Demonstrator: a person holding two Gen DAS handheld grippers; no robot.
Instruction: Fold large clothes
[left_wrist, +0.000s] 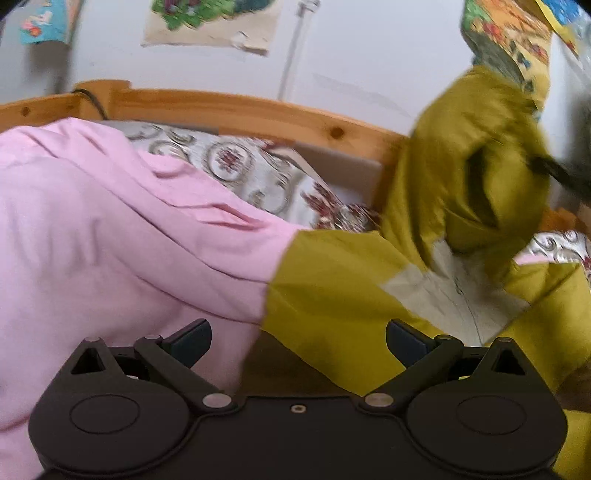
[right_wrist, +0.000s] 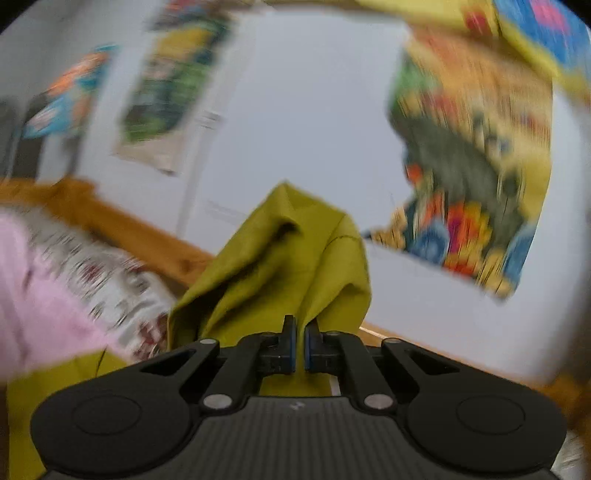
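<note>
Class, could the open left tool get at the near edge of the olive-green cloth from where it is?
Probably yes: the left tool is open, and the olive-green cloth lies just ahead between its fingers with nothing covering it.

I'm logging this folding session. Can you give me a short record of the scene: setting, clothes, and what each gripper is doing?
setting: bed with wooden frame and patterned bedcover, posters on the wall
clothes: pink garment beside olive-green garment
left gripper: open, holding nothing, above both garments
right gripper: shut on a lifted fold of the olive-green garment
image quality: blurred
</note>
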